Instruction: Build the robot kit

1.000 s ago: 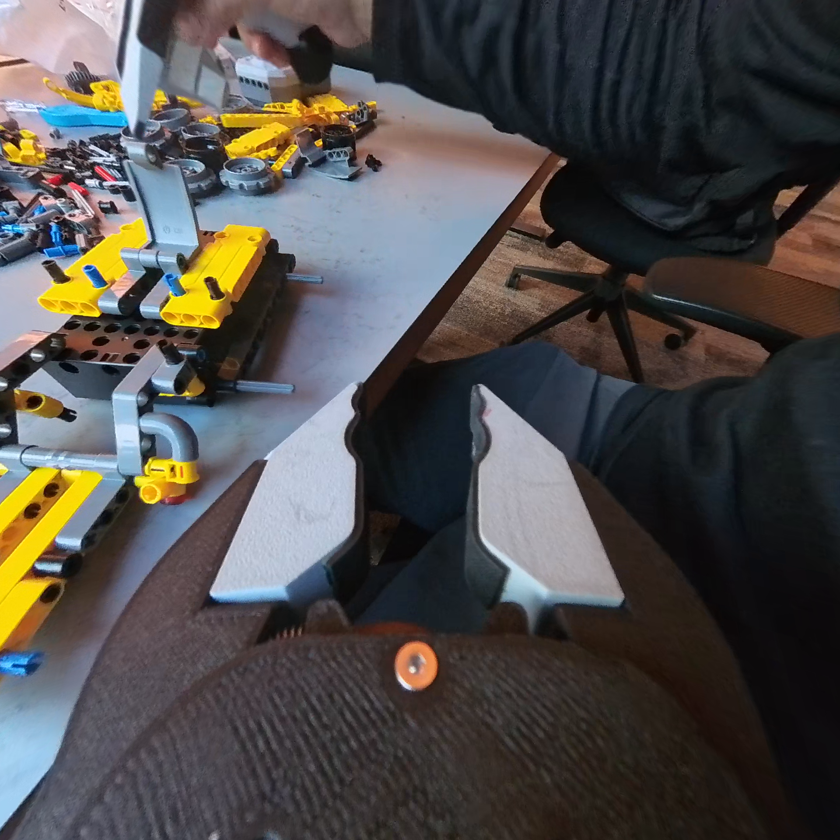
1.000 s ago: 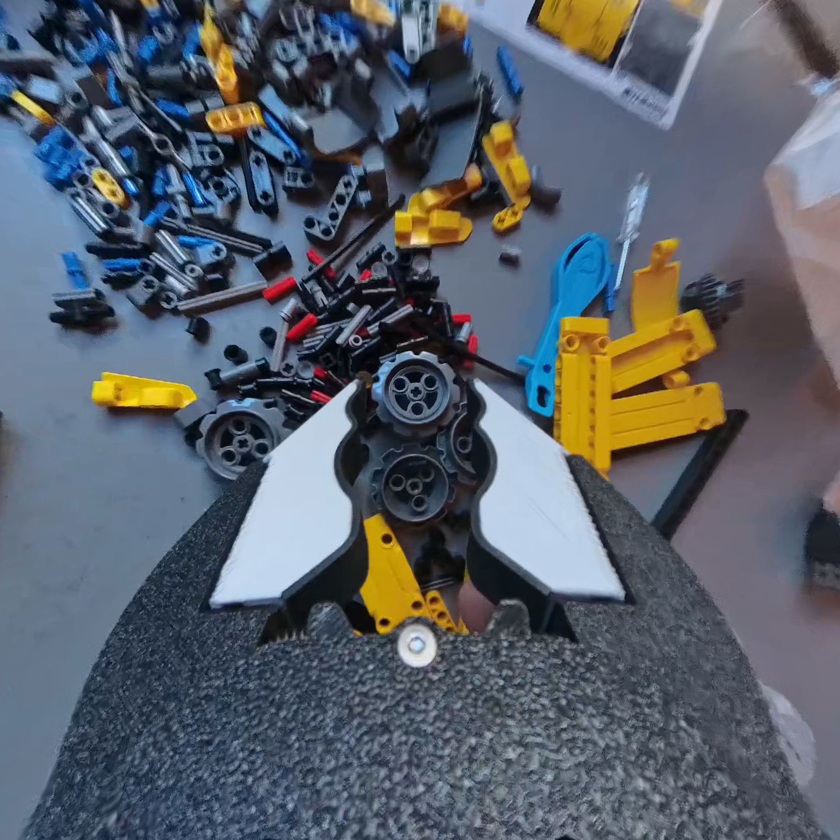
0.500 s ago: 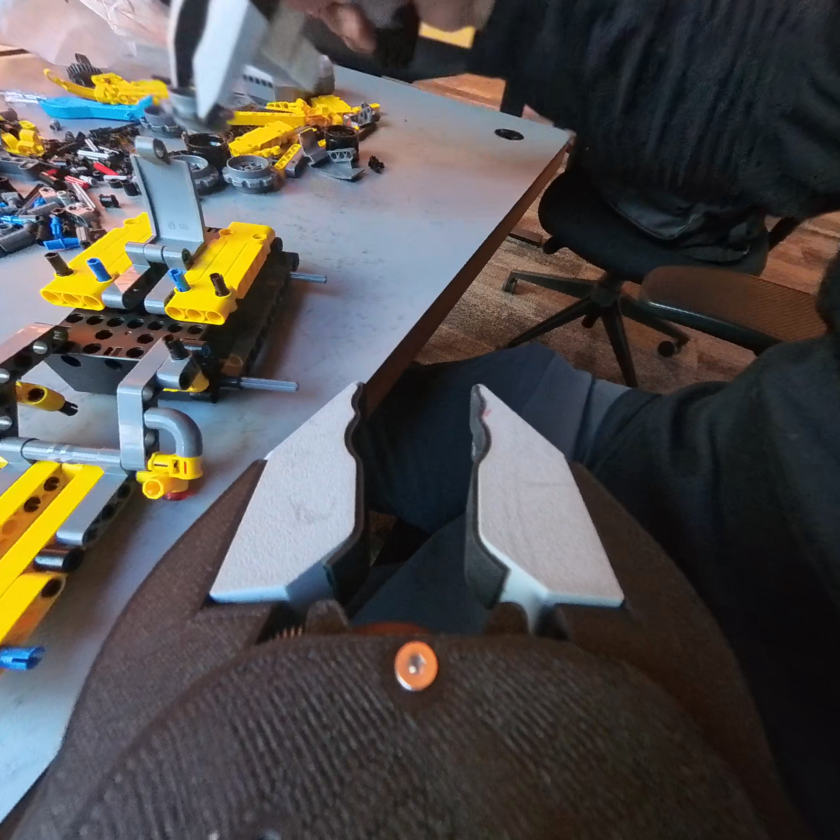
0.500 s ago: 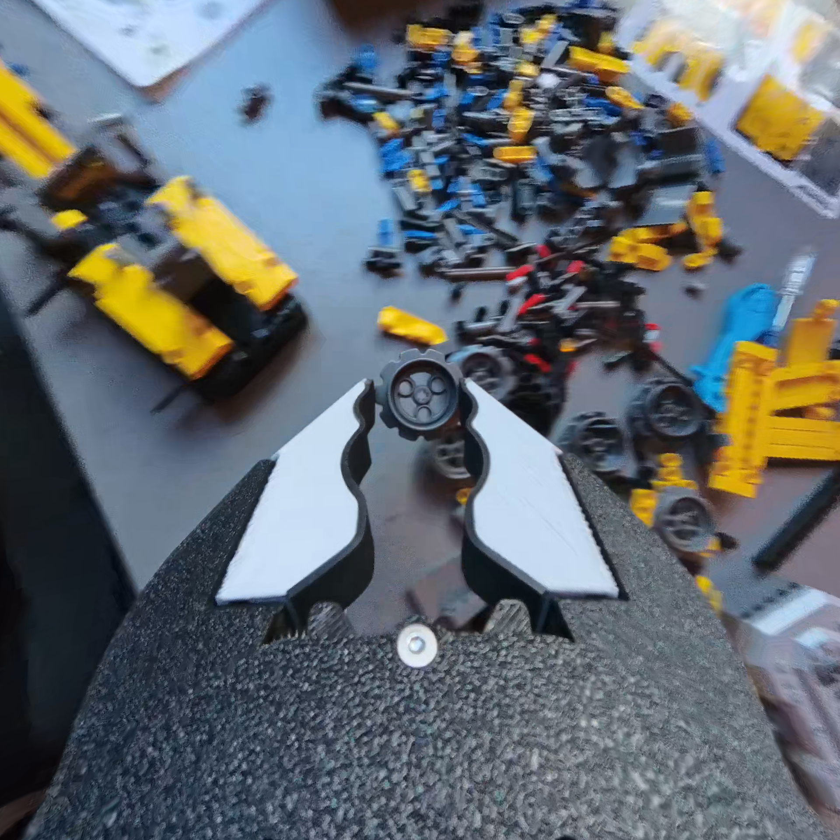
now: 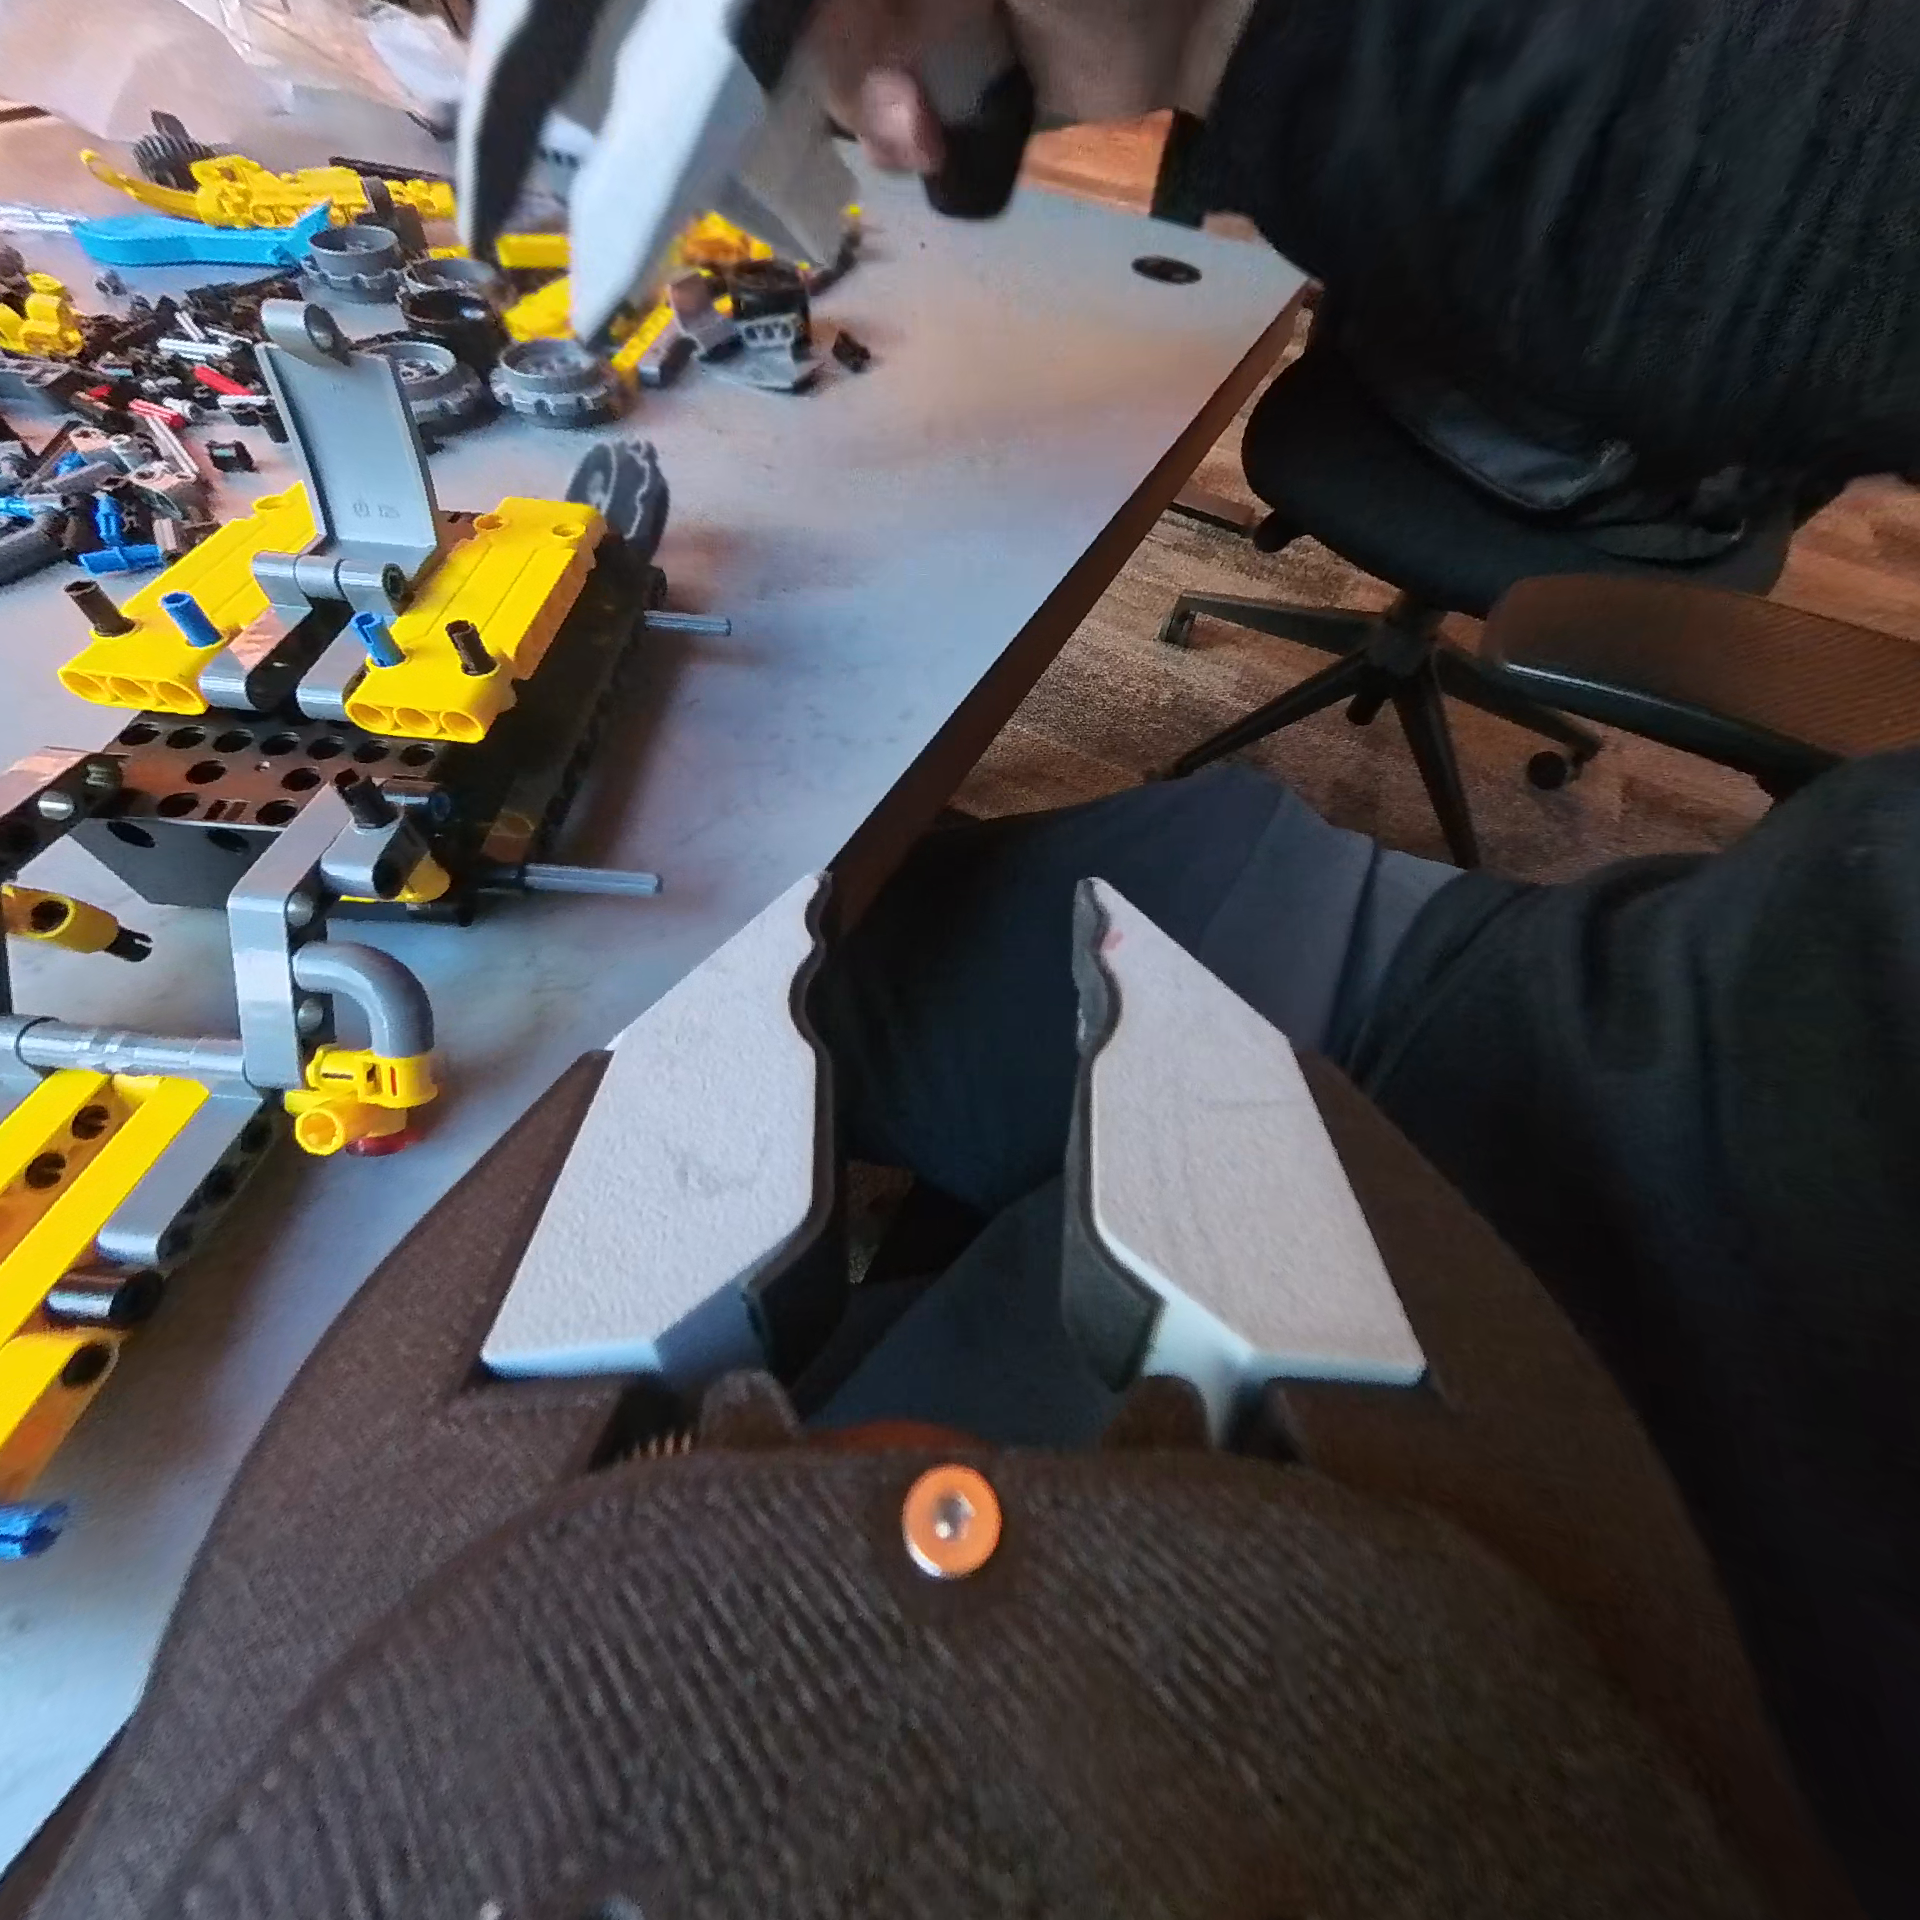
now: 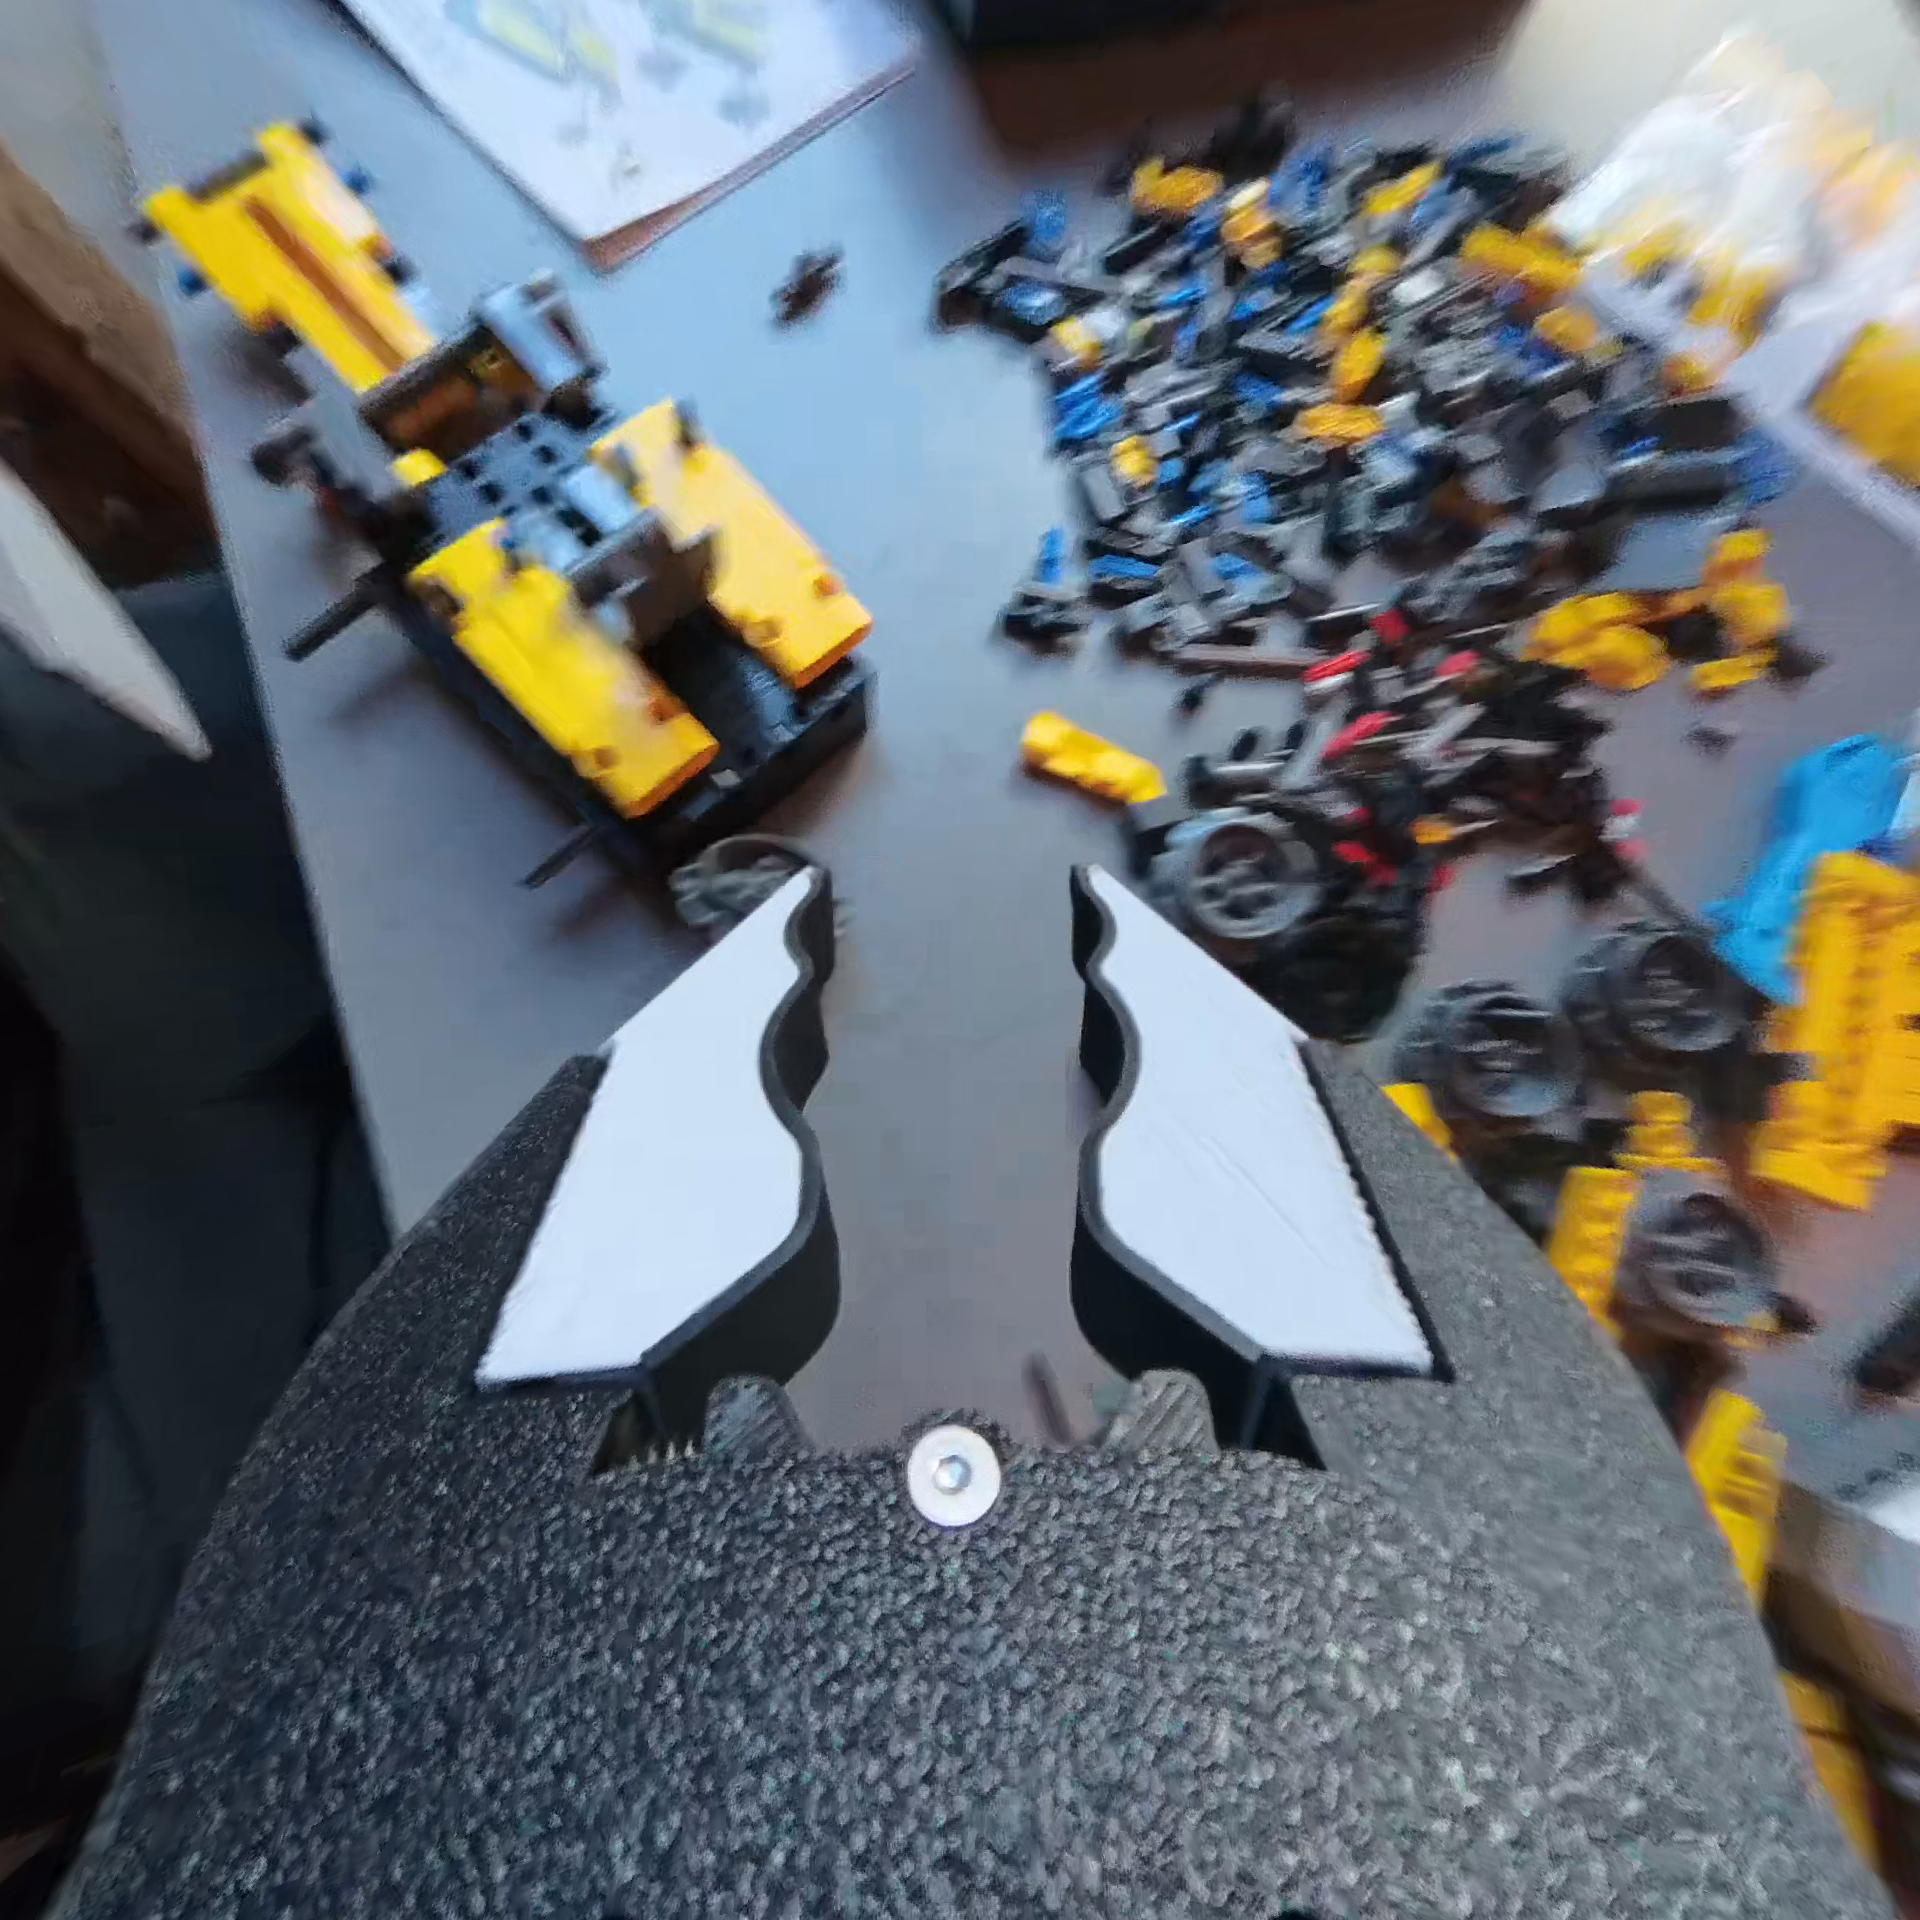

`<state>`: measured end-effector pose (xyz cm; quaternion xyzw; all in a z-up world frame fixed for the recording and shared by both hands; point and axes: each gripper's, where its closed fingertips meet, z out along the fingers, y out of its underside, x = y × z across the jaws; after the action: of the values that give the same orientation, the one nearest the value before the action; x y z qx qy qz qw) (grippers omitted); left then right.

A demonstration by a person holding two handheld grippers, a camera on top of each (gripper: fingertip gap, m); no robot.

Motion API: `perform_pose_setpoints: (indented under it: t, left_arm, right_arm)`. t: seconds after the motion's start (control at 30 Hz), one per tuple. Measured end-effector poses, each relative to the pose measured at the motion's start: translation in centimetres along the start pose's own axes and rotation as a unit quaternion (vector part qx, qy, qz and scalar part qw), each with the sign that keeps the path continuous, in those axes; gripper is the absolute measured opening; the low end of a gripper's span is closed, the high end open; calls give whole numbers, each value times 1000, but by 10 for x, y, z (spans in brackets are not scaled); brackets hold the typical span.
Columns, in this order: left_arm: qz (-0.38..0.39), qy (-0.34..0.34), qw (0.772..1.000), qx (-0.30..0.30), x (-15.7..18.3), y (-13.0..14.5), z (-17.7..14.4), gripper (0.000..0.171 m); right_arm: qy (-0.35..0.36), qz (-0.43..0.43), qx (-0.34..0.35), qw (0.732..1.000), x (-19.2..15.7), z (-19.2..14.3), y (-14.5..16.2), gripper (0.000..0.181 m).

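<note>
In the left wrist view, the left gripper hung off the near edge of the grey tabletop, over a person's dark trouser leg, its fingers parted by a moderate gap with nothing between them. On the tabletop to its left lay a partly built yellow and black brick model with a grey panel standing up from it, and a dark toothed wheel stood on edge just beside the model's far end. The right gripper hovered, blurred, above loose wheels and yellow parts farther back. In the right wrist view, the right gripper was above bare tabletop, fingers spread wide and empty. The dark toothed wheel lay just beyond the left fingertip, close to the model. A heap of loose pieces spread to the right, and a printed booklet lay at the far edge.
</note>
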<state>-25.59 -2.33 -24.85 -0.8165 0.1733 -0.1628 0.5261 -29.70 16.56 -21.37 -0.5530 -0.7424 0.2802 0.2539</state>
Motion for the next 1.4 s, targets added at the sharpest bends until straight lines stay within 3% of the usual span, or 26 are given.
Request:
perform_pose_setpoints:
  t: [0.1,0.2,0.33,0.37,0.5,0.6,0.73,0.83,0.93,1.03,1.2,1.3,1.4]
  left_arm:
    - [4,-1,1000,-1,1,0,0,42]
    - [7,-1,1000,-4,1,1,1,42]
    - [3,0,1000,-3,0,1,0,42]
    - [3,0,1000,-3,0,1,0,42]
    - [0,3,1000,-1,0,1,-1,42]
    - [-3,5,1000,-1,1,0,-1,42]
    - [-3,8,1000,-2,2,1,0,42]
    - [-3,11,1000,-4,4,1,0,42]
    - [2,9,1000,-4,5,1,0,42]
    - [2,8,1000,-7,4,3,1,42]
    - [2,8,1000,-6,4,2,1,42]
    - [5,9,1000,-10,5,3,1,42]
    - [8,5,1000,-10,4,3,1,42]
  right_arm:
    - [27,17,-26,999,44,4,2,43]
    - [11,8,-82,997,58,28,16,45]
    - [3,1,-121,993,67,50,27,33]
    - [-13,9,-126,992,63,49,27,19]
    - [1,-7,-115,993,54,34,18,18]
    - [7,-38,-110,993,28,14,17,18]
    - [17,-67,-138,988,-7,-2,39,19]
    - [26,-75,-148,986,-20,1,59,9]
    - [35,-71,-132,988,-25,8,65,5]
    - [29,-45,-118,992,-28,6,64,18]
    - [42,-31,-51,997,-13,0,25,18]
    - [51,-7,-59,997,8,10,13,19]
    - [26,20,-104,994,12,25,26,19]
